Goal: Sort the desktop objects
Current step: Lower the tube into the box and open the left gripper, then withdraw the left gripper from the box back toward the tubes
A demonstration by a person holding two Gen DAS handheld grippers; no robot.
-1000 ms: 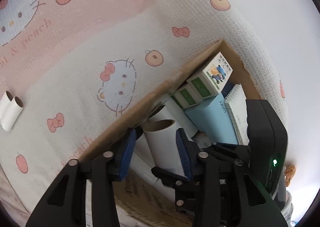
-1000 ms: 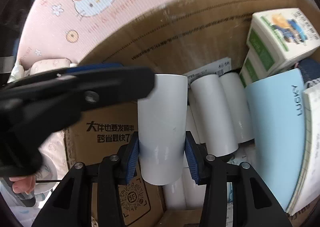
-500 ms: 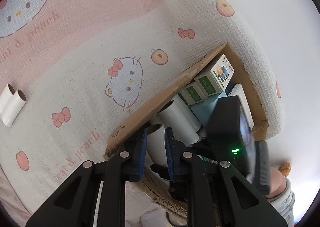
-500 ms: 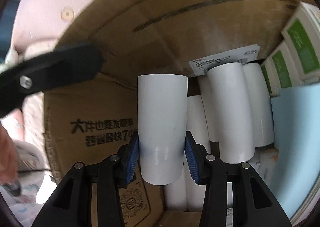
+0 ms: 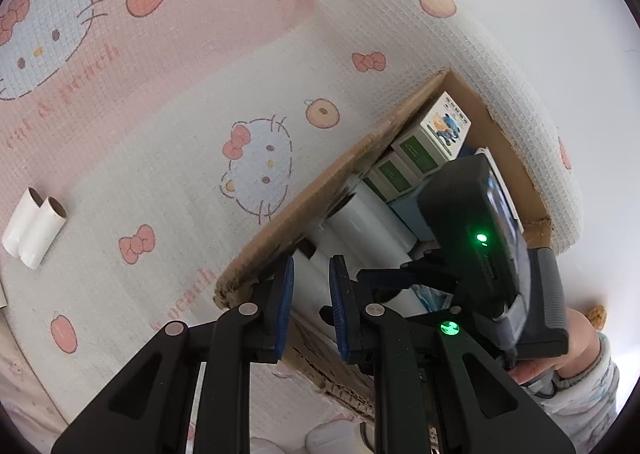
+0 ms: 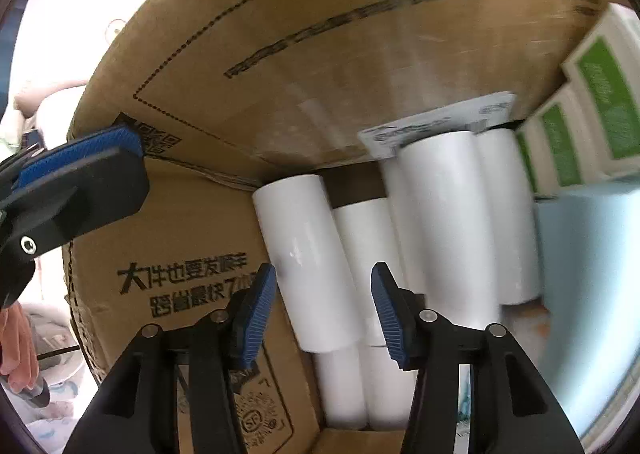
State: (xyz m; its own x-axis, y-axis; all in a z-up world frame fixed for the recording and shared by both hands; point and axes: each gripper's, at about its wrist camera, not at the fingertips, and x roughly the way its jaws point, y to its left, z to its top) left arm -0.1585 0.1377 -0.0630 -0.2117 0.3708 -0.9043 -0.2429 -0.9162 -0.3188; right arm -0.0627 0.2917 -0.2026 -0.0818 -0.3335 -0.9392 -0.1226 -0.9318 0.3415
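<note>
Your right gripper (image 6: 324, 314) points down into an open cardboard box (image 6: 360, 54). Its jaws have just been opening, and the blue pads (image 6: 386, 318) now stand clear of the white roll (image 6: 308, 262) between them. That roll lies tilted on top of other white rolls (image 6: 452, 222) stacked at the bottom of the box, near the box's left wall. Green and white cartons (image 6: 592, 110) stand at the right side of the box, and a pale blue sheet (image 6: 592, 294) lies below them.

Your left gripper (image 5: 311, 302) hovers above the near corner of the box (image 5: 320, 194). Its jaws are nearly closed with nothing between them. In the left view your right gripper (image 5: 480, 254) reaches into the box, and a sleeve (image 5: 580, 386) shows behind it.

The box sits on a pink and white cat-print mat (image 5: 160, 134). Two small rolls (image 5: 34, 230) lie side by side on the mat, well apart from the box, at the left edge.
</note>
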